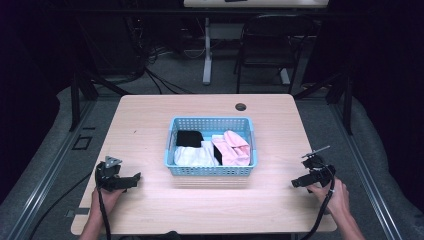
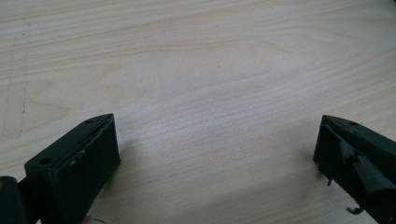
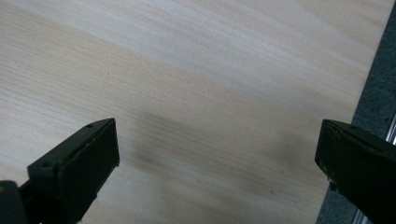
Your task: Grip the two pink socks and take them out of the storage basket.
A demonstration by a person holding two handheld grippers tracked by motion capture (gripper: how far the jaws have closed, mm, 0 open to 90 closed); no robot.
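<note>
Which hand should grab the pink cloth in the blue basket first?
Probably the right gripper. The pink cloth lies at the right end of the basket, on that side. The left gripper is nearer the white cloth. Both have open, empty jaws.

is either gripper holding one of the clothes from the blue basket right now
No: the left gripper and right gripper sit open over bare table, apart from the blue basket and its clothes.
</note>
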